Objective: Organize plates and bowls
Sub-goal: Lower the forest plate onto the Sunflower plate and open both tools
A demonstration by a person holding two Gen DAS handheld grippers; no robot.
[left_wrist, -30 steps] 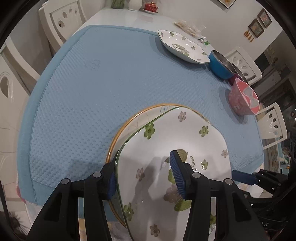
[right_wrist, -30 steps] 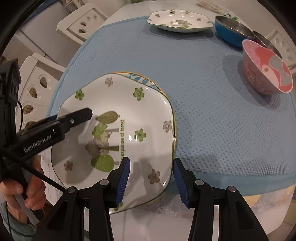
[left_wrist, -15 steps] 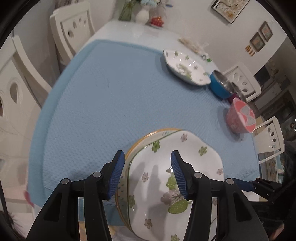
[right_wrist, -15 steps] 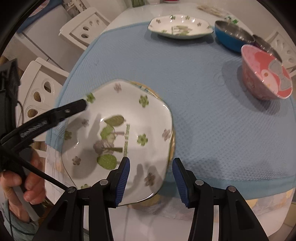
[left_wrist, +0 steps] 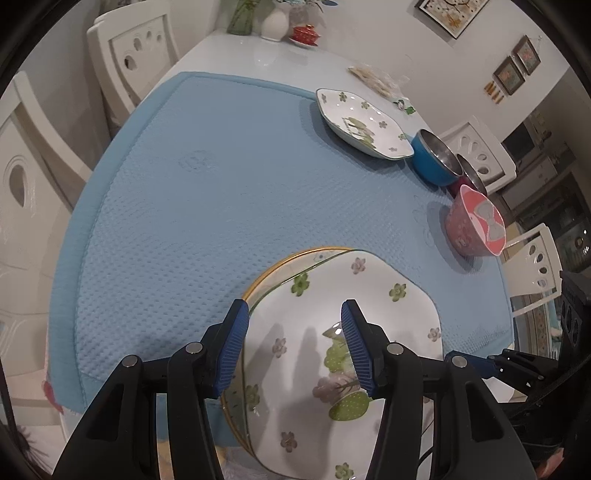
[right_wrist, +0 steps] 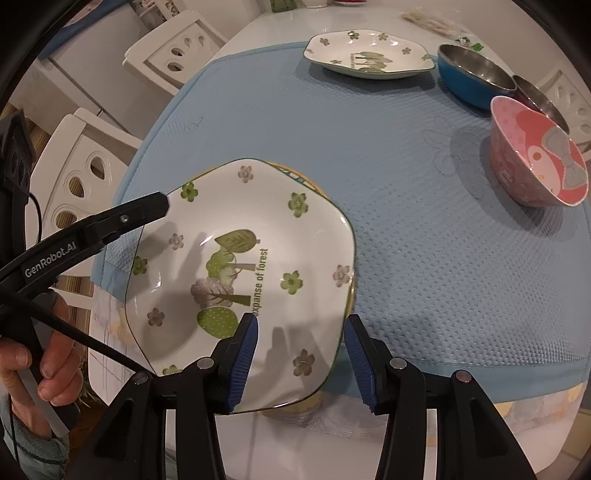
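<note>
A white floral plate lies on a yellow-rimmed plate at the near edge of the blue mat. My left gripper is open above the plate's left part, touching nothing. My right gripper is open over the plate's near rim, holding nothing. The left gripper's finger shows in the right wrist view at the plate's left edge. A second floral plate sits at the far side.
A blue bowl, a dark bowl and a pink bowl stand at the mat's right. White chairs surround the table. A vase and a red pot are at the far end.
My left gripper has lifted up and back off the floral plate, which now rests on the yellow-rimmed plate. Both cameras have pulled back a little.
</note>
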